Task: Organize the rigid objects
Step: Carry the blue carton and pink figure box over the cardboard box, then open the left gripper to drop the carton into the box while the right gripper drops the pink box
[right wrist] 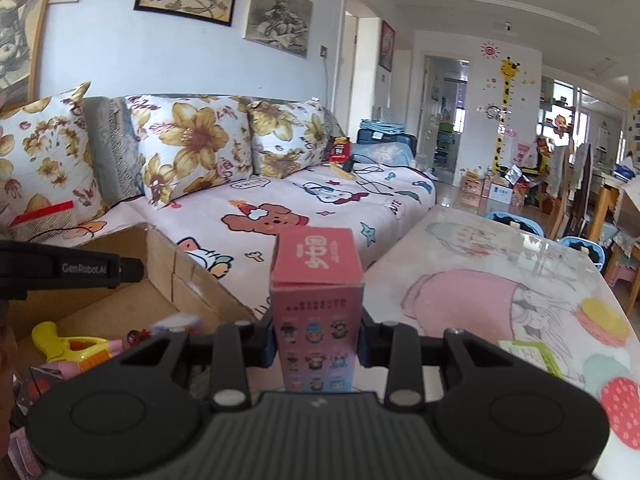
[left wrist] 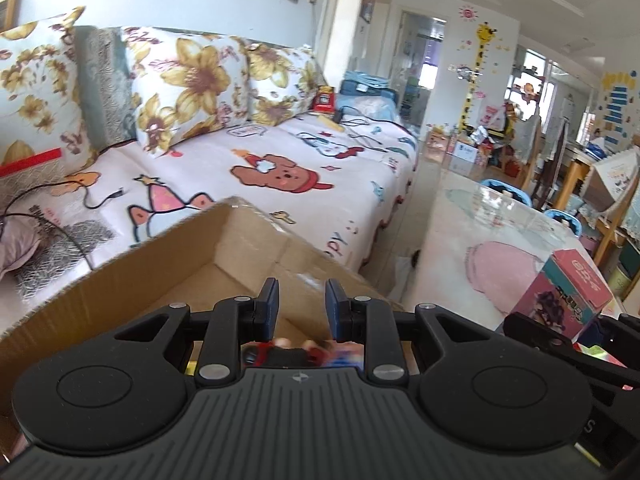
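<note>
Partway by the look of it: your cardboard box [right wrist: 168, 280] already has a yellow toy gun [right wrist: 68, 344] and small toys inside, your right gripper [right wrist: 318, 344] is clenched on the upright pink carton [right wrist: 318, 304], not yet in, beside the box, and your left gripper [left wrist: 302, 308] is closed, empty, over it.

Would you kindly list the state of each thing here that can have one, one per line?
Right gripper: shut on the pink box, held upright, clear of the table.
Left gripper: jaws narrow, nothing between the fingertips; above the cardboard box.
Cardboard box: open on top, toys inside.
Yellow toy gun: lying in the cardboard box.
Green card: flat on the table.
</note>
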The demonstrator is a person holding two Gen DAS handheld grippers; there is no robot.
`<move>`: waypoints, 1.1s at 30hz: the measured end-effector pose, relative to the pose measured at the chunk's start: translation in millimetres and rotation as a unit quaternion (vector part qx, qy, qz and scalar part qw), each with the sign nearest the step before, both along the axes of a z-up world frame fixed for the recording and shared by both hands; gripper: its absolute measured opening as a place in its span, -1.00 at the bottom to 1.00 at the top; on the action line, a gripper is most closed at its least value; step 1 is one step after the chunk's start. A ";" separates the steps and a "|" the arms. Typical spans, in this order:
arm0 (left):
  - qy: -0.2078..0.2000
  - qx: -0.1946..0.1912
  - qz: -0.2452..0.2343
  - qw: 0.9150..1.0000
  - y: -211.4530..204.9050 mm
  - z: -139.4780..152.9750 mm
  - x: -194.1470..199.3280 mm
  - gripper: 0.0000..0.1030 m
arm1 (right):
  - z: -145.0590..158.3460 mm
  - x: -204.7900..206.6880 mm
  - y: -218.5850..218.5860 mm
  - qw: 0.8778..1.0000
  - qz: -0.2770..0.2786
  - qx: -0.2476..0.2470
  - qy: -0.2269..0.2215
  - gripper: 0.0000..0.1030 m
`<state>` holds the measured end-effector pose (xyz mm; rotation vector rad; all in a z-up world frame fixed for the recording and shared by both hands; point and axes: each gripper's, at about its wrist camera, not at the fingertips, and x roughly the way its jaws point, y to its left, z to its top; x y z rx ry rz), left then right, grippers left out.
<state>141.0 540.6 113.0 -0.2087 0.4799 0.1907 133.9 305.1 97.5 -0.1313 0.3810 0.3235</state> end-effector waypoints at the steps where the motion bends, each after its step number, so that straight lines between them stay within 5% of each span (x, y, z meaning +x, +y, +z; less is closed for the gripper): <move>1: 0.001 0.001 0.008 1.000 3.3 -0.2 0.3 -0.45 | 0.4 2.8 7.1 1.000 0.008 -0.001 0.002 -0.33; 11: 0.007 -0.025 0.073 0.997 30.4 5.2 -4.5 -0.45 | -8.0 28.9 73.8 0.995 0.085 -0.036 0.024 -0.33; 27: 0.014 -0.050 0.096 0.994 40.8 6.9 -8.5 -0.43 | -34.1 62.8 148.2 0.975 0.182 -0.100 0.081 -0.29; 29: 0.016 -0.052 0.095 0.994 41.0 6.7 -8.2 -0.43 | -35.6 63.8 148.7 0.973 0.191 -0.096 0.086 -0.22; 31: 0.017 -0.050 0.094 0.994 40.1 6.9 -8.2 -0.39 | -35.2 61.5 148.0 0.974 0.189 -0.096 0.084 0.25; 33: 0.018 -0.051 0.093 0.994 39.8 7.1 -7.8 -0.27 | -33.3 57.0 144.2 0.975 0.186 -0.096 0.077 0.31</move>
